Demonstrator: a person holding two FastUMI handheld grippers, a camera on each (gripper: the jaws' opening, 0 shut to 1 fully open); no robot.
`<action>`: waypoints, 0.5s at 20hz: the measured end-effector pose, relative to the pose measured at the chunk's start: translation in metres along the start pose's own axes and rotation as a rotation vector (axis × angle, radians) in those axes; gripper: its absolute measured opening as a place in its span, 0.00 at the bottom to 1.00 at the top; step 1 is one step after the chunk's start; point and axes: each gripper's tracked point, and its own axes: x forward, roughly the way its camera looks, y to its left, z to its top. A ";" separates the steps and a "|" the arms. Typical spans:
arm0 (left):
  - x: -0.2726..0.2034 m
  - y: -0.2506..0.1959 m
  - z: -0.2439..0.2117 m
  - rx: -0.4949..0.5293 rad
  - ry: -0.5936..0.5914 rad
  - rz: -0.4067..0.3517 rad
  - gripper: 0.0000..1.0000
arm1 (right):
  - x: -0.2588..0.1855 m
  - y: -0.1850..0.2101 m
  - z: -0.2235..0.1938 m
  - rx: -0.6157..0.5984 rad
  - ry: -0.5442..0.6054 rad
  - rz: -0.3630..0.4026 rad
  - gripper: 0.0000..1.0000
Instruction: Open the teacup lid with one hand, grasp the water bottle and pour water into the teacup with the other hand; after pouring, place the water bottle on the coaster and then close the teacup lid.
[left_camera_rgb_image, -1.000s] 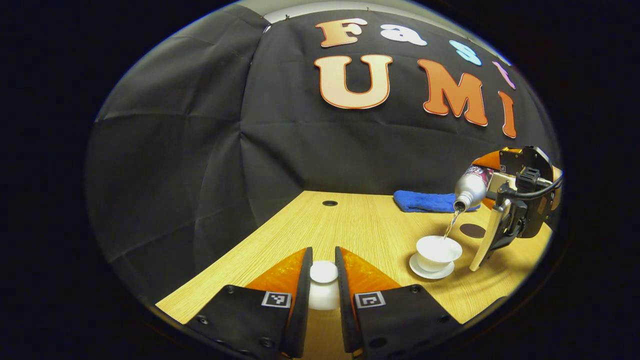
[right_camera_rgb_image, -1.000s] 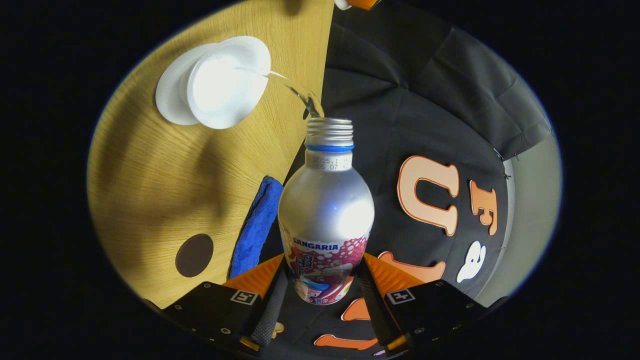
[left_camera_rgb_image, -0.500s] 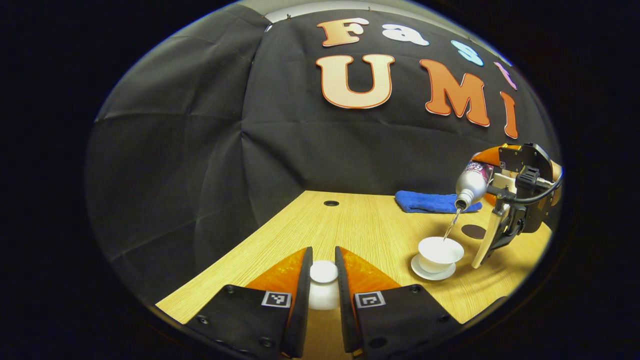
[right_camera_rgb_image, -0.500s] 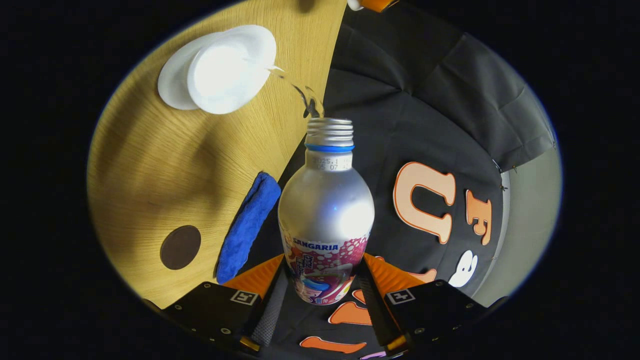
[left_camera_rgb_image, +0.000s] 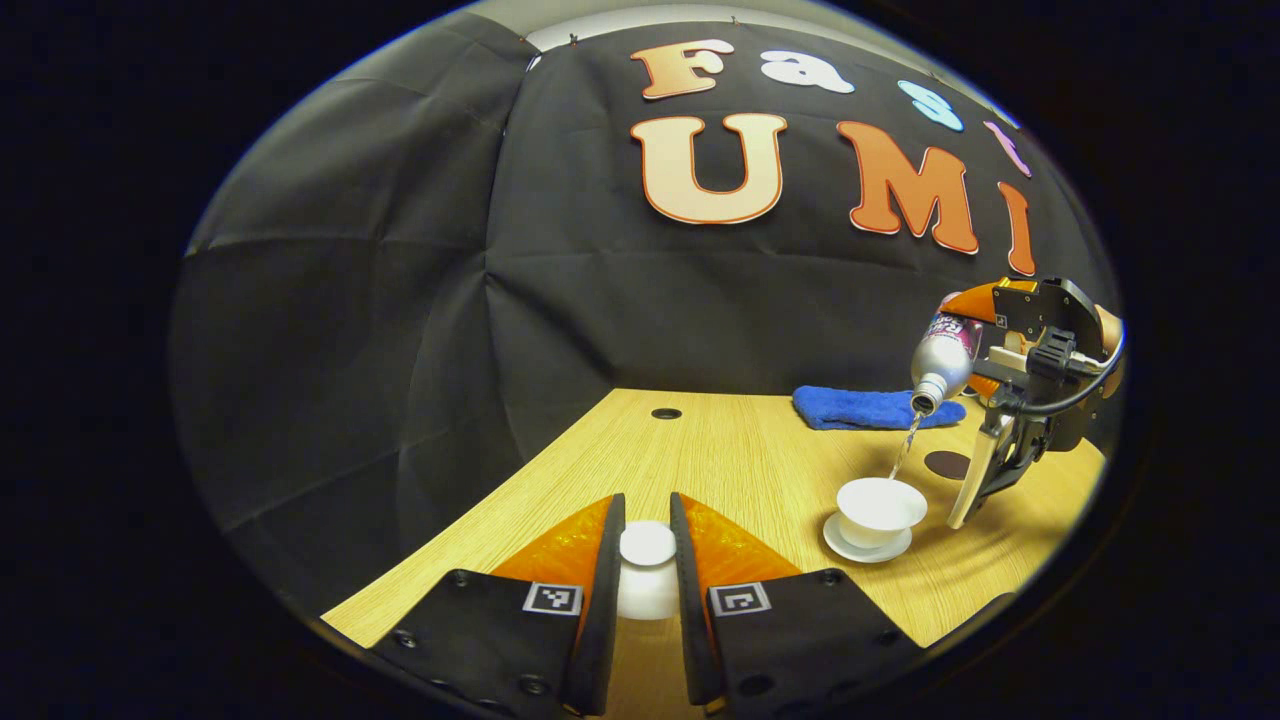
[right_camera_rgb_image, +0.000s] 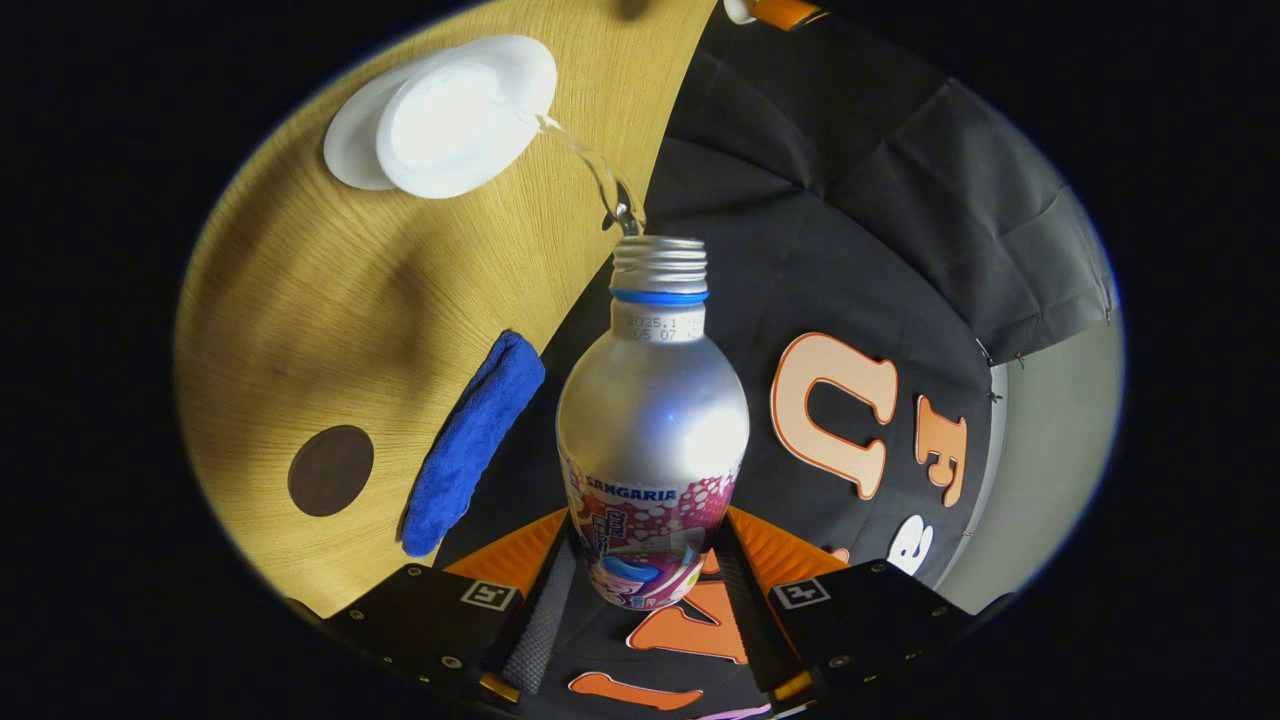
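Note:
My left gripper is shut on the white teacup lid, held low over the wooden table. To the right stands the open white teacup on its saucer. My right gripper is shut on the silver water bottle, tilted with its open mouth toward the cup. A thin stream of water runs from the mouth into the teacup. From the left gripper view the bottle hangs above and right of the cup. The dark round coaster lies on the table near the cup.
A folded blue cloth lies at the back of the table, by the black wall. A small round hole is in the tabletop near its far edge. The coaster sits right of the cup.
The right gripper has lifted and tilted the bottle a little more while the water keeps running. The left gripper holds still with the lid.

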 end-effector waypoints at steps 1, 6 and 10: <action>0.000 0.001 0.001 -0.001 0.001 0.001 0.36 | 0.000 0.000 0.001 -0.009 -0.003 -0.001 0.77; 0.001 0.000 -0.001 0.001 0.005 0.003 0.28 | -0.002 0.013 0.006 -0.048 -0.010 0.009 0.77; 0.002 0.001 -0.004 -0.005 0.013 0.003 0.32 | -0.004 0.012 0.013 -0.083 -0.029 -0.007 0.77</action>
